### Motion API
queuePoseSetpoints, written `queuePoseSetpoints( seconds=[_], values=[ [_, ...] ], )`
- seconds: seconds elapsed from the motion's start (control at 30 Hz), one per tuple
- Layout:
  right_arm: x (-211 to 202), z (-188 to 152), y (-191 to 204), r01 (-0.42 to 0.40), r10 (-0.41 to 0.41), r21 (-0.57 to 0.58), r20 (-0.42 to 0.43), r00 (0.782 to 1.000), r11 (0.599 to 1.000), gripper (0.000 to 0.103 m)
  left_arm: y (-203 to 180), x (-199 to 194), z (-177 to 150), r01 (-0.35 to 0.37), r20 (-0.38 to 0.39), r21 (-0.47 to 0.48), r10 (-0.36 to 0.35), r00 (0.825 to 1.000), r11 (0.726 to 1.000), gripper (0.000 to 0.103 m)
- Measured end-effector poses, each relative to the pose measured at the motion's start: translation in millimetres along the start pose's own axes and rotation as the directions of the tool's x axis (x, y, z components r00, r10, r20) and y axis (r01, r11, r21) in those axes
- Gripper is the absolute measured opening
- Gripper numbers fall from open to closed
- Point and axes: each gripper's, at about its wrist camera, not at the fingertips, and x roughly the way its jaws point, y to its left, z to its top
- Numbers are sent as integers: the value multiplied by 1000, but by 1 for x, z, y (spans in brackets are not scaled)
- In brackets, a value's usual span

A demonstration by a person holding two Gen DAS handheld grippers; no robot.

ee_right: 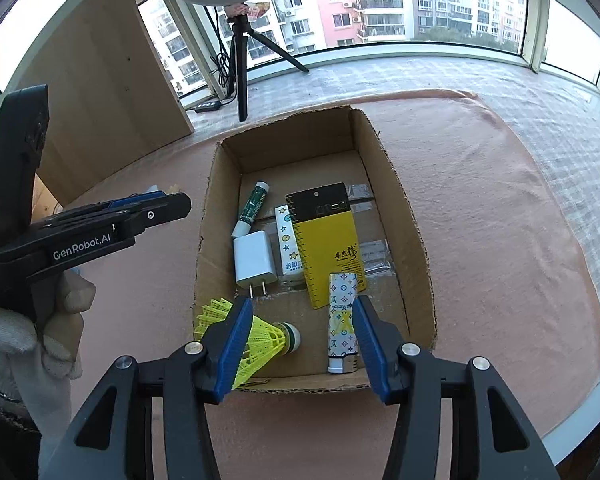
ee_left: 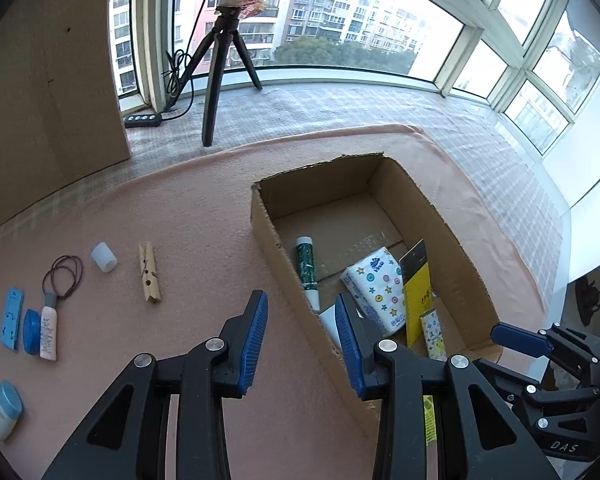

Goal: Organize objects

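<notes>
Cardboard box (ee_right: pixel 404 216) sits open-topped on the pink cloth (ee_right: pixel 500 220), and most of the small things already lie inside it: a green tube (ee_right: pixel 253 208) at about eleven o'clock on the box floor, a white charger (ee_right: pixel 254 258) just below it, a star-printed tissue pack (ee_right: pixel 286 244) partly under a yellow card (ee_right: pixel 328 248), a patterned lighter (ee_right: pixel 342 320) at five o'clock and a yellow shuttlecock (ee_right: pixel 260 338) at seven o'clock against the near wall.

The right gripper (ee_right: pixel 300 344) hovers over the near end of the box, tilted down, its blue fingers spread wide with nothing between them; the shuttlecock and lighter lie below. The left gripper (ee_left: pixel 302 340) is level with the box's left wall, also spread and empty, straddling that wall's top edge. From the right wrist view a white-gloved hand (ee_right: pixel 40 320) grips its handle, at nine o'clock from the box.

Out on the cloth, at nine o'clock from the box, wait a wooden clothespin (ee_left: pixel 149 272), a white cap (ee_left: pixel 104 257), a brown hair tie (ee_left: pixel 64 276), a pink tube (ee_left: pixel 49 326), a blue round case (ee_left: pixel 31 331), a blue strip (ee_left: pixel 12 318) and what looks like a small jar (ee_left: pixel 4 410), blurred at the frame's edge.
</notes>
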Motion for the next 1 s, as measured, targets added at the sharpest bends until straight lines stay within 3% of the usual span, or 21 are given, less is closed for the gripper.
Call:
queuePoseSetpoints(
  seconds=[0.2, 0.67, 1.0],
  values=[
    [2, -1, 20, -16, 16, -2, -6, 1000, 1000, 48, 44, -10, -1, -51, -2, -30, 51, 999, 998, 38],
    [8, -14, 58, 1, -2, -9, -39, 999, 1000, 48, 220, -8, 13, -214, -93, -205, 199, 976, 955, 36],
    [5, -26, 61, 42, -42, 2, -55, 998, 999, 48, 275, 21, 23, -194, -137, -295, 160, 978, 936, 30]
  ],
)
